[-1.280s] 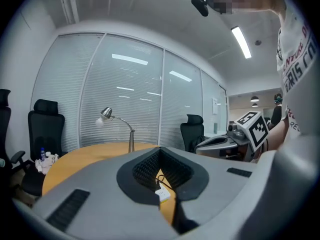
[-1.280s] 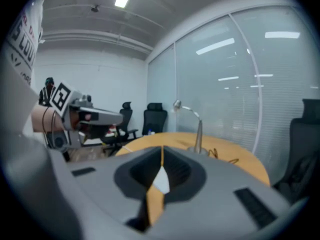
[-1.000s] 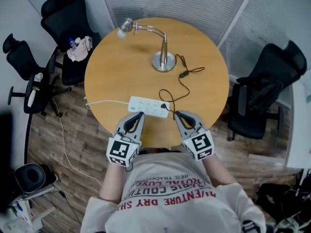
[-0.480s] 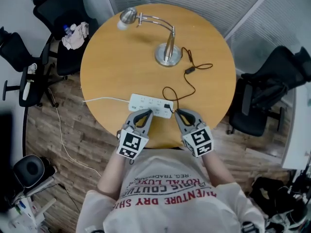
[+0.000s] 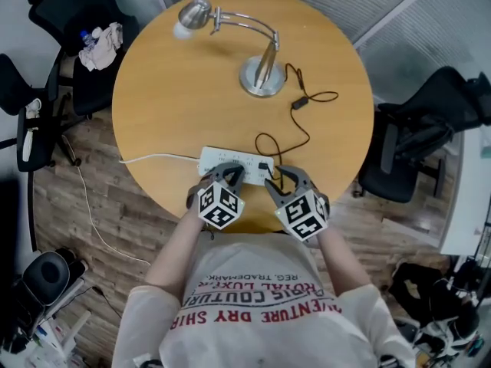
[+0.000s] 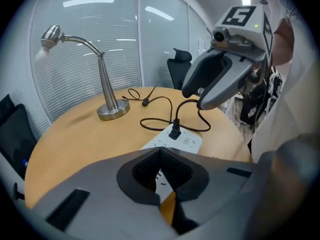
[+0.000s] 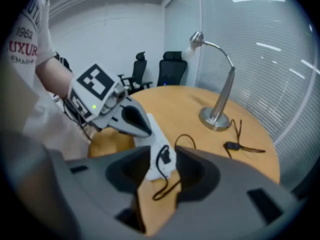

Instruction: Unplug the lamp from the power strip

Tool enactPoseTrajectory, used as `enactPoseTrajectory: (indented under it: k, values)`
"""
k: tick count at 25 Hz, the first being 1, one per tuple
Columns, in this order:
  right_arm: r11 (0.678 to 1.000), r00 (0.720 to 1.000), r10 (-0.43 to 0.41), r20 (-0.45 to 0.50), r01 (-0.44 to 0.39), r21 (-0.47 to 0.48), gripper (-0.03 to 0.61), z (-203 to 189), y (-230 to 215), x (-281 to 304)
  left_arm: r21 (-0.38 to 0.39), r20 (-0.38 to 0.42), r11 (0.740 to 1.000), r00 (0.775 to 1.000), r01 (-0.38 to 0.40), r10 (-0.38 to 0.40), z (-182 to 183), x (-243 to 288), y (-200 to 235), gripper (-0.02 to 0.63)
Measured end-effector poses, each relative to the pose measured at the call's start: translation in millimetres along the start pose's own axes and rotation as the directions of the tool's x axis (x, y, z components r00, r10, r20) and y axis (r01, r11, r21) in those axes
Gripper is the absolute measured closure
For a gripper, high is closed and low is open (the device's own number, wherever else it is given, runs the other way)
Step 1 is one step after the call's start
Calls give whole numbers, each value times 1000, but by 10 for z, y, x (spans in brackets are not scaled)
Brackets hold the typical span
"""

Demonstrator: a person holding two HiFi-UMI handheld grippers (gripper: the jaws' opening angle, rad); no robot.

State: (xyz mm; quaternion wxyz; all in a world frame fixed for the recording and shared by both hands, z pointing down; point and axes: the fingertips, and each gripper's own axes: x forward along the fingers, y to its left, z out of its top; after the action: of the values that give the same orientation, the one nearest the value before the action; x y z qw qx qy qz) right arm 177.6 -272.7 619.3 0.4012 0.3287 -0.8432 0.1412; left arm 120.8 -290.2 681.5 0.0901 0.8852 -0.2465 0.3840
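Note:
A silver desk lamp (image 5: 261, 71) stands at the far side of the round wooden table (image 5: 169, 106). Its black cord runs to a black plug (image 5: 265, 166) seated in the right end of a white power strip (image 5: 226, 159). My right gripper (image 5: 278, 179) hovers just before that plug; its jaws are opening, and the plug (image 7: 165, 155) shows in the gap ahead of them, untouched. My left gripper (image 5: 229, 176) is shut, empty, over the strip's near edge. In the left gripper view the plug (image 6: 175, 132) stands upright in the strip (image 6: 184, 142).
The cord carries an in-line switch (image 5: 296, 103) and lies in loops between lamp and strip. The strip's white cable (image 5: 153, 159) drops off the table's left edge. Black office chairs stand at the right (image 5: 414, 136) and the upper left (image 5: 69, 21).
Both grippers have moved forward from the table's near edge to the power strip. The right gripper's jaws, shut before, have parted in front of the plug.

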Motion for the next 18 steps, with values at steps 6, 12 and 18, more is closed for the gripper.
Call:
enactPoseTrajectory:
  k: [6,12,18]
  values:
    - [997,980,33,-198,-47,-64,410,-199,-1,253,5,-52,999,998,48,-48,-107,181,-17,586]
    - [985,946,54,-320,-103,-140,411,-267,-16,457,-87,-19,991,995,97,-99,-113,197,1,586]
    - [963,904,74,-420,-174,-205,443,-374,18,630,-145,-47,977,986,154,-162,-119,212,-6,586]
